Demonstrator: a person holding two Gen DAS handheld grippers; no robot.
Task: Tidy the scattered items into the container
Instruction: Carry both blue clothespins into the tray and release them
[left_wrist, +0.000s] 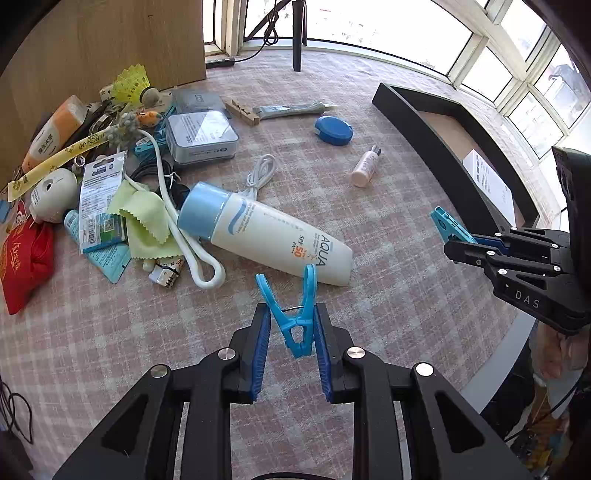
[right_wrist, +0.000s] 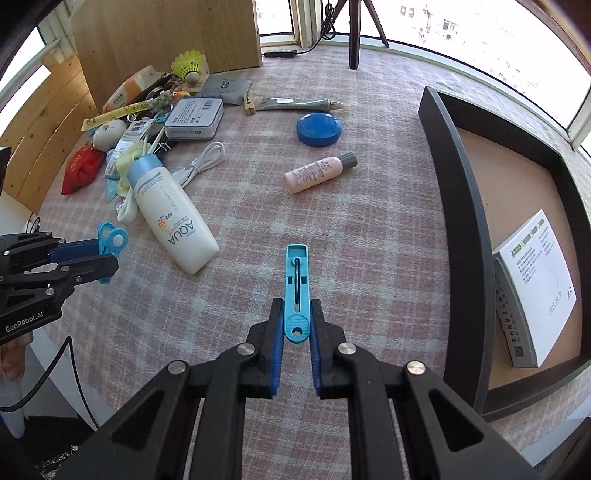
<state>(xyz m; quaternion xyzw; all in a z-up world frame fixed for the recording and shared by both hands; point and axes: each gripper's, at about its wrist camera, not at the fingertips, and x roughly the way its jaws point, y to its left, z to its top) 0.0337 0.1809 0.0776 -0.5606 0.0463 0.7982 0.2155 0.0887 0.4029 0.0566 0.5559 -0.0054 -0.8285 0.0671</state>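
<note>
My left gripper (left_wrist: 291, 325) is shut on a light blue clothes peg (left_wrist: 295, 314), held above the checked tablecloth; the peg also shows in the right wrist view (right_wrist: 110, 240). My right gripper (right_wrist: 296, 317) is shut on a teal clip (right_wrist: 296, 291), which also shows in the left wrist view (left_wrist: 448, 223). The black tray (right_wrist: 461, 229) lies to the right and holds a white booklet (right_wrist: 535, 288). A white AQUA sunscreen bottle (left_wrist: 266, 232), a small pink bottle (right_wrist: 317, 171) and a blue round tin (right_wrist: 319, 128) lie on the cloth.
A pile at the far left holds a metal tin (left_wrist: 201, 136), a white cable (left_wrist: 260, 175), a yellow cloth (left_wrist: 147, 218), a red pouch (left_wrist: 26, 262), a shuttlecock (left_wrist: 135, 86), a wooden peg (left_wrist: 242, 110) and a tube (left_wrist: 291, 109). A wooden panel (left_wrist: 110, 40) stands behind.
</note>
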